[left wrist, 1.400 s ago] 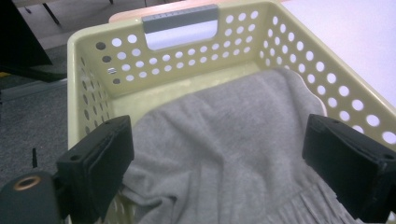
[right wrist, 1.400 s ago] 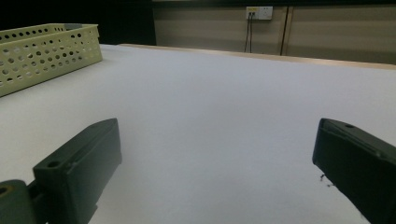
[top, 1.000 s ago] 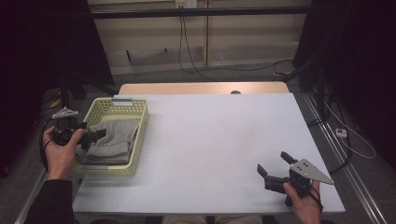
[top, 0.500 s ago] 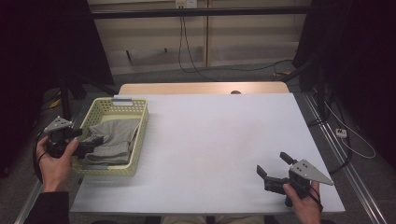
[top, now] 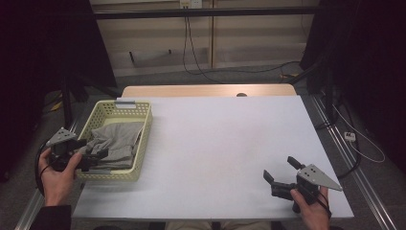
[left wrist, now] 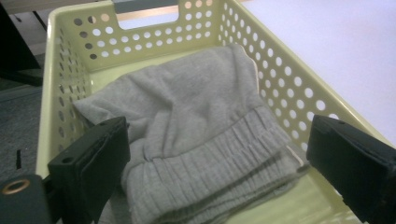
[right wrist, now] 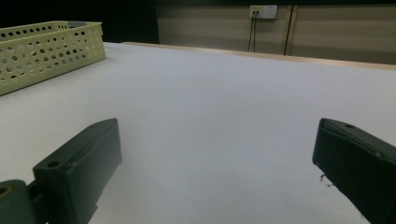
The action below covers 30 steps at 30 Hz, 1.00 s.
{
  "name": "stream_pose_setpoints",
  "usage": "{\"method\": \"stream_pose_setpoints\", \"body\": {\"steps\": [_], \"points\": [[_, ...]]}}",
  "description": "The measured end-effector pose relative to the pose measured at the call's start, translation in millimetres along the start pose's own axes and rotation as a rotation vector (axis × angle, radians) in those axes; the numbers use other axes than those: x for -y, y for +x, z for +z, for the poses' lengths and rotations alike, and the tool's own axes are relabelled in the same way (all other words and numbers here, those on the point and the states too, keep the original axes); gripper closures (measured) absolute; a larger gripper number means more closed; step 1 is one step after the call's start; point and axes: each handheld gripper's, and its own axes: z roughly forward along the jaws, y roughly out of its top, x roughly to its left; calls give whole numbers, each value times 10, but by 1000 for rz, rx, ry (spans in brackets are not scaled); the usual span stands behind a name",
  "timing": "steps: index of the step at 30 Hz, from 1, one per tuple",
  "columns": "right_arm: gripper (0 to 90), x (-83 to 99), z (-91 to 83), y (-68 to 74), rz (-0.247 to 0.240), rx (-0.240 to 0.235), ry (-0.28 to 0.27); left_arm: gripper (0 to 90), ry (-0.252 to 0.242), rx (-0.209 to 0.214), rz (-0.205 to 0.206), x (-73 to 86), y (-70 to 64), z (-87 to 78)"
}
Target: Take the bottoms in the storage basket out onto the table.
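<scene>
Landmark: yellow perforated basket [top: 143, 125], sitting at the left edge of the white tabletop [top: 225, 143].

Grey cloth [top: 115, 141] lies folded and bunched inside the basket, filling most of its floor; a ribbed, gathered band of it faces the basket's near end. In the left gripper view the cloth [left wrist: 196, 140] sits between the two black jaws without touching either.

Left hand-held gripper [top: 98, 157]: at the basket's near left corner, jaws reaching over the rim toward the cloth. Jaws spread wide, nothing held.

Right hand-held gripper [top: 280, 172]: well apart from the basket, near the tabletop's near right corner, low over bare white surface. Jaws spread wide, nothing between them; in its own view the basket [right wrist: 46, 46] shows far off.

Surroundings: the basket's perforated walls stand around the cloth on all sides; the far wall has a handle slot [left wrist: 147, 14]. The tabletop between basket and right hand-held gripper carries nothing. Beyond the tabletop's far edge, a wall socket [top: 190, 4] with cables hanging down.

No readable writing or labels on basket, cloth or grippers.
</scene>
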Motion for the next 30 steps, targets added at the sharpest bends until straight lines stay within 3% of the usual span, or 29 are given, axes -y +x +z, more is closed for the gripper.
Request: {"method": "stream_pose_setpoints", "body": {"steps": [5, 12, 16, 23, 28, 30], "points": [[9, 1, -4, 0, -2, -1, 0, 61, -5, 12, -1, 34, -73, -48], [9, 1, -2, 2, -4, -2, -1, 57, 9, 23, 47, 69, -235, -69], [9, 1, -2, 2, -4, -2, -1, 56, -13, 29, 28, 103, -311, -105], [9, 0, 1, 4, -5, -4, -2, 57, -28, 41, 45, 114, -479, -112], [9, 0, 2, 6, -3, -4, -3, 56, -23, 102, 79, 111, -578, -55], [9, 1, 0, 5, -4, -5, -2, 56, -25, 95, 79, 117, -616, -40]]}}
